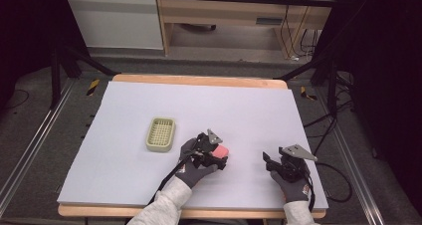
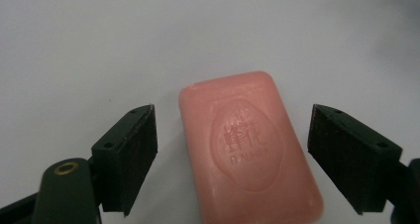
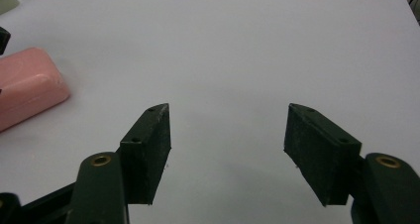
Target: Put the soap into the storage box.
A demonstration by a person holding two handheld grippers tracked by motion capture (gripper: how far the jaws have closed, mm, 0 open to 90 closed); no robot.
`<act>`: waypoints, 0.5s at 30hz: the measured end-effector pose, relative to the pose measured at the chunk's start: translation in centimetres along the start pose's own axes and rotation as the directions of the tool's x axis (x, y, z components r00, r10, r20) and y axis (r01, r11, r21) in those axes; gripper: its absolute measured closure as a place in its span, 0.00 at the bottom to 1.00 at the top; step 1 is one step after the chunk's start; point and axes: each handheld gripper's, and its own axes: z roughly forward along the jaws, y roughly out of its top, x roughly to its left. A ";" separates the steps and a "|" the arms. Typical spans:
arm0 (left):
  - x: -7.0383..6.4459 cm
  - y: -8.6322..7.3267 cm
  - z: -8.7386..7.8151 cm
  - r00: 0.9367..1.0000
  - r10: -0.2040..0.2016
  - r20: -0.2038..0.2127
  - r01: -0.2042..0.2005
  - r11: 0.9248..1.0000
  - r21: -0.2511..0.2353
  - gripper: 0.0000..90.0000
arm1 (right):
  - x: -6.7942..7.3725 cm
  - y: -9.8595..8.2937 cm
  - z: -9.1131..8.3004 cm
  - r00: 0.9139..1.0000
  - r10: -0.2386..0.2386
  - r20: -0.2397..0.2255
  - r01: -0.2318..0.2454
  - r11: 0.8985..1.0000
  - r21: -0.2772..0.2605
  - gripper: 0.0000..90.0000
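A pale lavender sheet covers the surface [image 1: 149,175], and a strip of light wood edge shows along its far side and its near side in the high view. Around it the room is dim: grey floor, dark curtains at the left and right of the frame, black stand legs slanting in from both upper corners, and cables trailing on the floor at the right. At the top of the frame stands a light wooden desk with a white panel to its left. A pink soap bar [image 1: 220,151] lies flat on the sheet a little below and right of the frame's centre. The left tool [image 1: 219,160] is set over it, held by a grey-gloved hand [image 1: 195,166] that enters from the bottom edge. In the left gripper view the soap bar [image 2: 250,149] sits in the lower middle of the frame between the two black jaws, which are spread wide on either side of it with a clear gap to each; an oval stamp with raised characters marks its top face. A pale green slotted soap dish [image 1: 160,134] rests on the sheet to the left of the soap, near but apart from it. The right tool [image 1: 269,163] sits at the lower right of the high view, well apart from the soap, and in the right gripper view its jaws are spread wide over bare sheet, with the soap bar [image 3: 27,85] at the left edge.
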 end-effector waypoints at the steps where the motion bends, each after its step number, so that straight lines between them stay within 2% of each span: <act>1: 0.0 0.0 0.1 1.000 -0.002 -0.001 0.002 1.000 0.007 0.21 | 0.0 0.0 0.0 1.000 0.000 -0.001 0.000 1.000 0.001 0.39; 8: -0.2 -0.3 1.1 1.000 -0.011 -0.003 0.011 0.999 0.030 0.23 | 0.0 0.0 0.0 1.000 0.003 -0.003 -0.003 1.000 0.004 0.39; 15: -0.4 -0.4 1.4 1.000 -0.026 -0.001 0.026 0.999 0.045 0.28 | 0.0 -0.1 0.0 1.000 0.007 -0.006 -0.007 1.000 0.004 0.39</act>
